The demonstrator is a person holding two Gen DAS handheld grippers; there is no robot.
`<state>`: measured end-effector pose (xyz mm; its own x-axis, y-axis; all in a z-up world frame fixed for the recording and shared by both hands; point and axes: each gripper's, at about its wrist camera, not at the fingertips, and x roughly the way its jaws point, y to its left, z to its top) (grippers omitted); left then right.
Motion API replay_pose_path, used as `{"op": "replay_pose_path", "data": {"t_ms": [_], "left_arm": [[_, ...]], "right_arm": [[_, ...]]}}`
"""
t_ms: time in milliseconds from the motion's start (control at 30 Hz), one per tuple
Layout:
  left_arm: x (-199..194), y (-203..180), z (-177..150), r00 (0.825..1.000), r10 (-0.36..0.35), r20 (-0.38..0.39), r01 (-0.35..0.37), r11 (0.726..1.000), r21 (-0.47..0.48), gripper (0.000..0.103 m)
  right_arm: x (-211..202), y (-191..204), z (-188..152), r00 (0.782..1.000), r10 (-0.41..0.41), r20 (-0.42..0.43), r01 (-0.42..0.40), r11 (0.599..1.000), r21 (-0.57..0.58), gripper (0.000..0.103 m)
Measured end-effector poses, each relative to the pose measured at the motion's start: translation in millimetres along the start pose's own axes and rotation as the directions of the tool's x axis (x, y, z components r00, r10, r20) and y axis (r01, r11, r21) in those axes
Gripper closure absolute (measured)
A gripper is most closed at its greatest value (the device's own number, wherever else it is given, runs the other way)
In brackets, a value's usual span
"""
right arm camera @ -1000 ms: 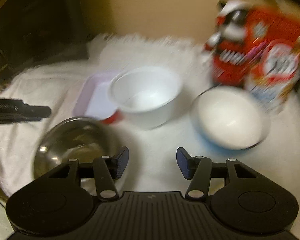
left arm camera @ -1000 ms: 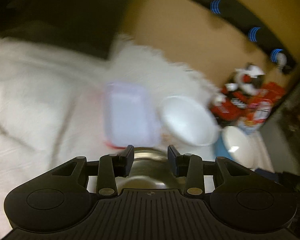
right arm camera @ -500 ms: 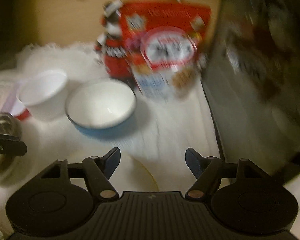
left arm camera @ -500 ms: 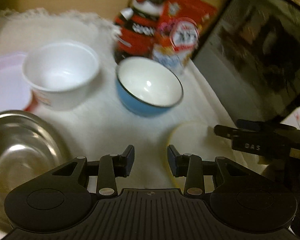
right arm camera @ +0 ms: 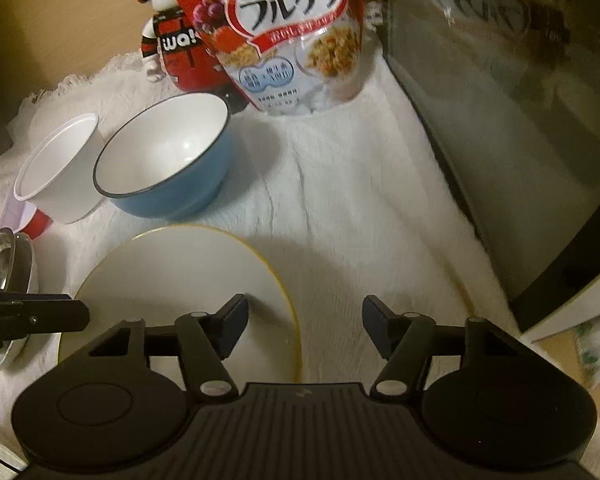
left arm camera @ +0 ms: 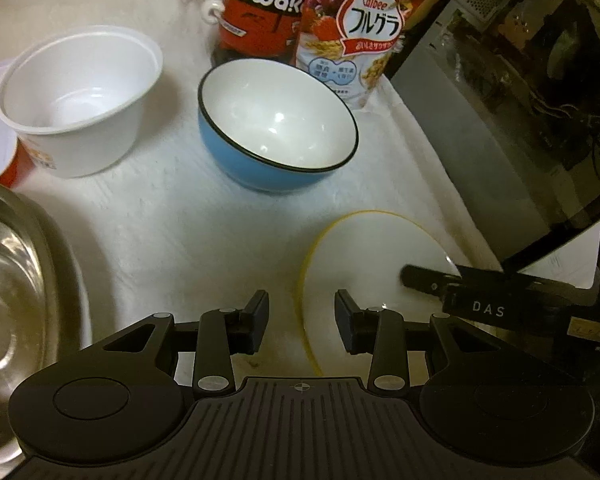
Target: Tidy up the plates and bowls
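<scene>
Both tongs hovered open and empty over the white cloth (left arm camera: 204, 240) that covered the bench. The left tongs (left arm camera: 302, 322) straddled the left rim of the yellow-edged plate (left arm camera: 364, 256) at the lower centre of their view, not touching it. The right tongs (right arm camera: 304, 328), spread wider, hung over the same plate's right edge in the lower middle of theirs. Beyond the plate sat the blue bowl (left arm camera: 276, 132), with the white plastic bowl (left arm camera: 80, 96) just beside it toward the upper left. A steel bowl (left arm camera: 16, 288) lay at the left edge. A cereal bag (right arm camera: 288, 36) stood at the top, beside a dark glass-fronted appliance (right arm camera: 512, 92) on the right.
</scene>
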<state>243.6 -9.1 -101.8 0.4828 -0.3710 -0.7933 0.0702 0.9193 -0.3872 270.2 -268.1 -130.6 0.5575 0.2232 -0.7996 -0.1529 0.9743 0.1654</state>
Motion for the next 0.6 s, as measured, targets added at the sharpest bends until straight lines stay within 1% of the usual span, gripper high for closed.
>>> {"op": "replay_pose_path", "data": {"t_ms": [133,200,267,333,433,500,567,600], "left_arm": [[12,-6,-3,0.999,0.015,-0.028,-0.015,1.000,-0.002,0.064],[17,-10,-4,0.999,0.010,-0.043,-0.010,1.000,-0.002,0.064],[21,-15,-4,0.999,0.003,-0.052,-0.003,1.000,0.008,0.064],[22,-20,-4,0.998,0.012,-0.055,-0.011,1.000,0.018,0.063],[22,-19,-5,0.998,0.017,-0.054,-0.016,1.000,0.009,0.066],[20,-19,-6,0.999,0.009,-0.050,-0.009,1.000,0.001,0.067],[18,-18,-8,0.998,0.023,-0.050,-0.023,1.000,-0.001,0.067],[16,-17,-9,0.999,0.030,-0.045,-0.030,1.000,-0.005,0.067]], "right_arm": [[4,-3,-2,0.999,0.037,-0.020,-0.037,0.999,0.015,0.043],[6,-3,-5,0.998,0.048,-0.034,-0.048,0.999,0.012,0.046],[9,-3,-7,0.996,0.069,-0.054,-0.068,0.998,0.016,0.053],[11,-2,-10,0.993,0.092,-0.075,-0.090,0.996,0.026,0.055],[14,1,-15,0.984,0.139,-0.110,-0.135,0.990,0.036,0.056],[13,5,-18,0.985,0.137,-0.109,-0.135,0.991,0.021,0.056],[11,10,-18,0.983,0.152,-0.107,-0.151,0.988,0.018,0.056],[11,12,-18,0.983,0.146,-0.109,-0.144,0.989,0.025,0.056]]}}
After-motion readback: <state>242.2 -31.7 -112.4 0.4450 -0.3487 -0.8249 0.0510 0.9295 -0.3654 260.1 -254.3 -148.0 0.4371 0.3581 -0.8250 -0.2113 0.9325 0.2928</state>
